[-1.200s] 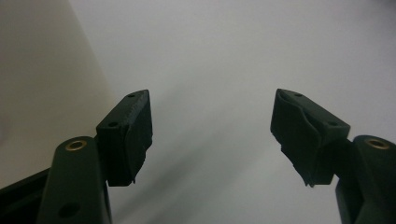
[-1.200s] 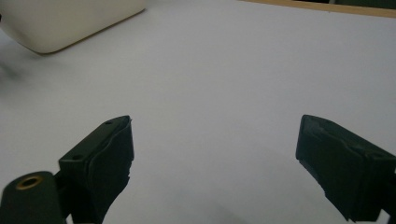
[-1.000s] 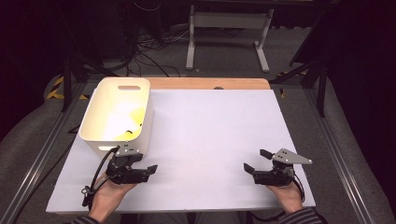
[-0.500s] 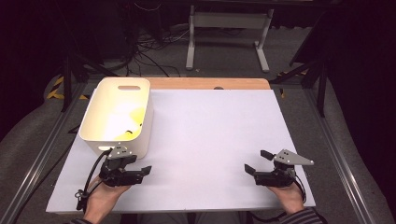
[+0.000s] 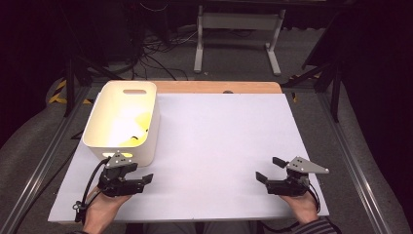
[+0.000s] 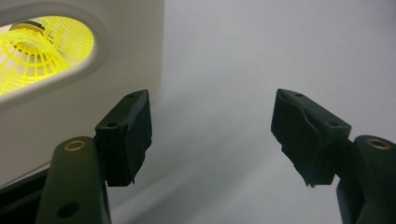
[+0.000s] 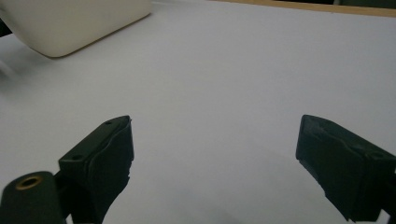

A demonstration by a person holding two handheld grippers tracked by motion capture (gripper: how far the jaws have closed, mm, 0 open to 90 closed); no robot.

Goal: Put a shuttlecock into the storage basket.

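Note:
A cream plastic bin (image 5: 122, 122) stands at the table's left, with yellow shuttlecocks (image 5: 139, 127) inside. Through its handle slot a yellow shuttlecock (image 6: 35, 49) shows in the left gripper view. My left gripper (image 5: 139, 171) rests on the white table just in front of the bin, open and empty, jaws pointing right. My right gripper (image 5: 270, 169) lies near the front right edge, open and empty, jaws pointing left. In the left gripper view the left gripper (image 6: 212, 135) sits beside the bin wall (image 6: 84, 102). The right gripper (image 7: 215, 163) faces bare table with the bin (image 7: 70, 23) far off.
The white table top (image 5: 219, 141) stretches between the two grippers. A wooden strip (image 5: 219, 87) runs along its far edge. Metal rails (image 5: 44, 165) border both sides. A grey stand (image 5: 238, 34) and cables lie on the floor beyond.
My left gripper has drawn back toward the front edge and slightly left. The right gripper has slid a little nearer the front edge. Both remain open.

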